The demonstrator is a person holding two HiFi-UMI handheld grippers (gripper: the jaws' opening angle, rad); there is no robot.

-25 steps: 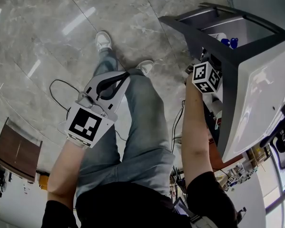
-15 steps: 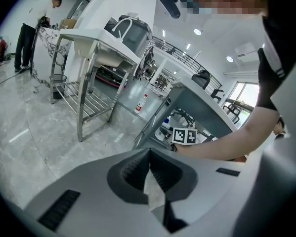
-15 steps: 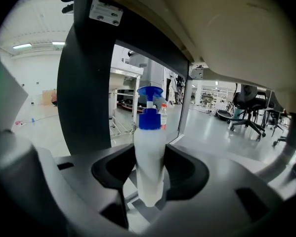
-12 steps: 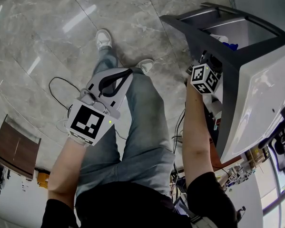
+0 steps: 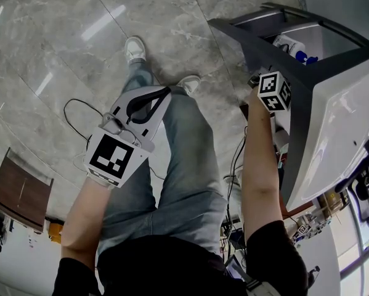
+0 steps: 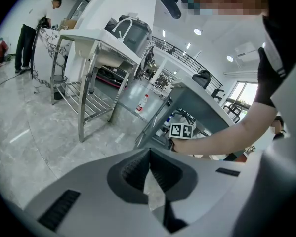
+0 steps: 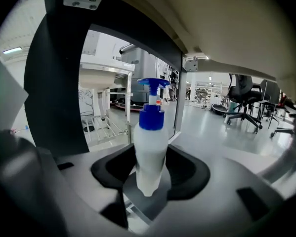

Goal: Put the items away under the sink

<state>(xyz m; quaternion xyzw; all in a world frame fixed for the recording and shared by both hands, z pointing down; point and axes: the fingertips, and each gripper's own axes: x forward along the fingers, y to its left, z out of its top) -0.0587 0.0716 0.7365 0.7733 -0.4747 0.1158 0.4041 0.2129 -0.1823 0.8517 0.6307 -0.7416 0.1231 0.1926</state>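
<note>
Reaching beneath the sink (image 5: 332, 122) in the head view, the right gripper (image 5: 274, 92) carries a white pump bottle (image 5: 290, 43) inside the grey frame, while the left gripper (image 5: 153, 100) hangs over the thigh. In the left gripper view, its jaws are pressed together on nothing. In the right gripper view, the jaws pinch the bottle's (image 7: 150, 152) lower body. Best to seat its base flat before letting go, clear of the frame. Its long axis stands upright, blue pump head on top.

A thin black cable (image 5: 73, 102) loops over the glossy grey marble floor (image 5: 61, 36), a brown board (image 5: 21, 196) lies at its left edge, black office chairs (image 7: 241, 101) stand further back, and a person (image 6: 26, 38) stands far off.
</note>
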